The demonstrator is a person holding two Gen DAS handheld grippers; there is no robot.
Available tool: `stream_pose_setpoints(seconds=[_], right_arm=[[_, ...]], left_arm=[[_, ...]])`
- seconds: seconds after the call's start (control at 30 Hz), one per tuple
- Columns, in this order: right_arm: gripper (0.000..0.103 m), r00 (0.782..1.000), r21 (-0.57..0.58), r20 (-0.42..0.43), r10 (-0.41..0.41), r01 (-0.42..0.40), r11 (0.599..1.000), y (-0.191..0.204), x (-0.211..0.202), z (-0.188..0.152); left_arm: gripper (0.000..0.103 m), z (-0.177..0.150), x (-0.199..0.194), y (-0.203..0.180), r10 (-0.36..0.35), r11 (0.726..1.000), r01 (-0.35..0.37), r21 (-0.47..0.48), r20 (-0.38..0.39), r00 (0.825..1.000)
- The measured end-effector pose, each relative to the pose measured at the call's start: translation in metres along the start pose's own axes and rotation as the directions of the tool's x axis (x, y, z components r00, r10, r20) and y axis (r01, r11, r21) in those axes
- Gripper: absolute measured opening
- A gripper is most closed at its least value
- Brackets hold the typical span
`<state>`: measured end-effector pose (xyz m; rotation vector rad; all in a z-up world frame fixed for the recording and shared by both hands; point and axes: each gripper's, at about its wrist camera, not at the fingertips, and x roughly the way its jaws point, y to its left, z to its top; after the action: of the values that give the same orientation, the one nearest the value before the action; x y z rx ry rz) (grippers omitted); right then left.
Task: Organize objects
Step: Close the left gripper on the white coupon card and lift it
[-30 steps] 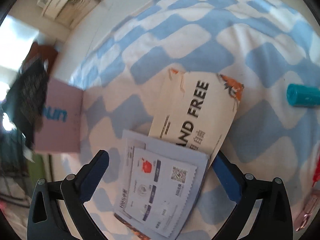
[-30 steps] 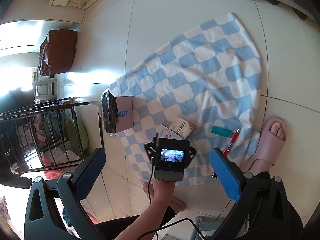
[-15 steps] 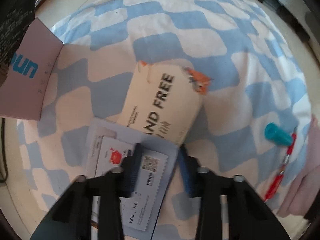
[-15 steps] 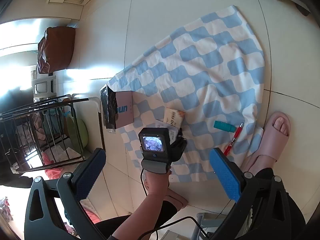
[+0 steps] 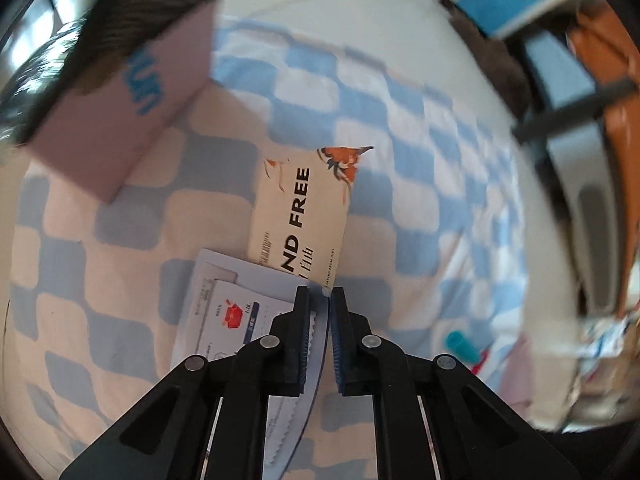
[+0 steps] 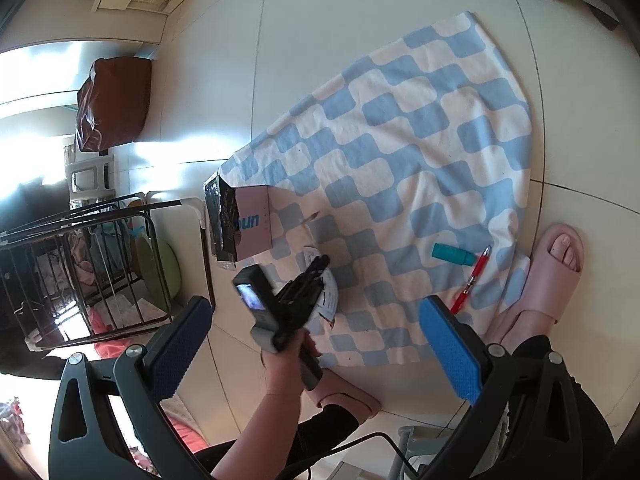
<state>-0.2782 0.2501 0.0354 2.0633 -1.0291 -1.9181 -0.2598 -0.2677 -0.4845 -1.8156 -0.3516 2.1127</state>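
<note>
A stack of printed sheets (image 5: 228, 312) lies on the blue-and-white checked cloth (image 6: 400, 140), its top edge over a cream card (image 5: 300, 220) lettered "FREE". My left gripper (image 5: 320, 300) has its jaws closing, and the pads pinch the right edge of the sheets. In the right wrist view the left gripper (image 6: 320, 262) points down at the cloth's near left part, held by a hand, with the white sheets (image 6: 330, 296) curling under it. My right gripper (image 6: 314, 308) hovers high above, open and holding nothing.
A pink box (image 6: 254, 226) with a dark foil bag stands at the cloth's left edge. A teal tube (image 6: 452, 255) and a red pen (image 6: 476, 276) lie near the right edge, by a foot in a pink slipper (image 6: 552, 276). A wire rack (image 6: 80, 272) stands left.
The left gripper's jaws went from wide open to pinched on the sheets' edge. It also rolled and swung toward the pink box. The right gripper has stayed put.
</note>
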Motion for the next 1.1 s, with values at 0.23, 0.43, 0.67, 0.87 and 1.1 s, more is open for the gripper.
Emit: stream_pose_setpoints(seconds=[0.23,0.43,0.67,0.87,1.1], right_arm=[[0.103,1.000,0.000,-0.027,-0.001,0.001,1.000,0.000,0.010,-0.003],[0.103,0.997,0.032,-0.081,-0.016,0.018,0.999,-0.003,0.040,-0.007],[0.103,0.962,0.145,-0.246,0.123,-0.089,0.985,0.001,0.102,-0.030],[0.103,0.928,0.222,-0.322,0.189,-0.120,0.968,0.012,0.135,-0.048],[0.103,0.932,0.229,-0.298,0.204,-0.138,0.964,0.016,0.139,-0.044]], left_arm=[[0.003,0.022,-0.064,0.006,-0.126,0.982,0.134,-0.133,0.061,0.990],[0.003,0.023,-0.092,0.022,-0.134,0.978,0.142,-0.150,0.062,0.989],[0.003,0.021,-0.110,0.026,-0.216,0.956,0.226,-0.189,0.075,0.974],[0.003,0.016,-0.137,0.006,-0.307,0.935,0.319,-0.158,0.093,0.947],[0.003,0.019,-0.193,-0.026,-0.314,0.942,0.321,-0.099,0.074,0.946]])
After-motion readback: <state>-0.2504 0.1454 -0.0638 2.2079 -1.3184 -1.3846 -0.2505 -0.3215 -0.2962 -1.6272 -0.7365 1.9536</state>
